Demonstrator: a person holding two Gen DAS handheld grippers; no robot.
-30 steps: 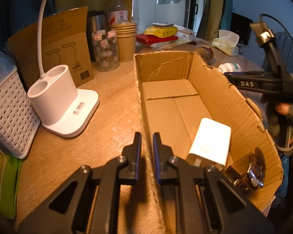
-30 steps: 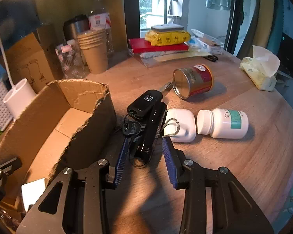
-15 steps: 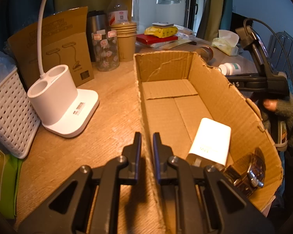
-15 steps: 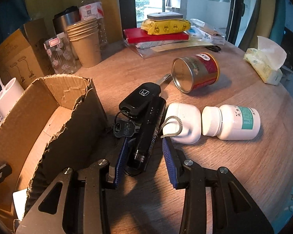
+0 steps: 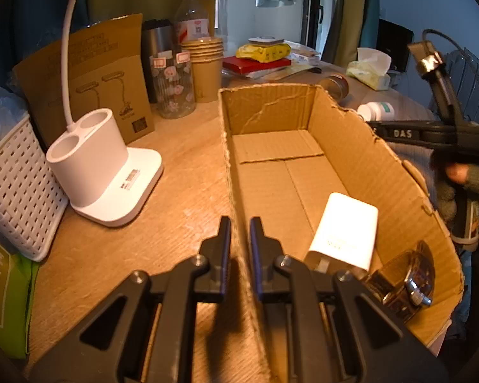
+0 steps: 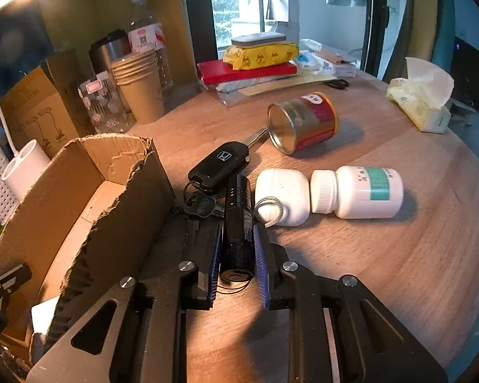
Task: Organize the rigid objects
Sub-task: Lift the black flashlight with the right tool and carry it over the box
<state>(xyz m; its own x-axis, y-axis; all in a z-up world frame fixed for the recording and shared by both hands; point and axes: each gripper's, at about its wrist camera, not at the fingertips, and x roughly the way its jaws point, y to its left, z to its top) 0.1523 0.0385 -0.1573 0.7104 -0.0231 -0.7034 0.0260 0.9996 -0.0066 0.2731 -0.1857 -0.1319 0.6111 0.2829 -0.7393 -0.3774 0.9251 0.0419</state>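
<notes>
My left gripper [image 5: 240, 223] is shut on the left wall of the open cardboard box [image 5: 351, 146]. Inside the box lie a white charger block [image 5: 345, 229] and a metal wristwatch [image 5: 412, 281]. To the right of the box, my right gripper [image 6: 238, 229] is closing, and its blue pads press both sides of a black flashlight [image 6: 238, 210] lying on the table. Touching the flashlight's far end are a black car key [image 6: 220, 162] with small keys [image 6: 199, 206]. A white case with a cord loop [image 6: 284, 194] and a white pill bottle [image 6: 361, 191] lie just right of it.
A red tin can [image 6: 303, 121] lies on its side behind the key. A white lamp base [image 5: 92, 166] and a white basket [image 5: 12, 185] stand left of the box. Paper cups [image 5: 206, 67], bottles and stacked books fill the back; a tissue pack [image 6: 421, 95] sits far right.
The right gripper slid forward along the black flashlight and its jaws came in from wide apart to touch it. The left gripper and the box kept still.
</notes>
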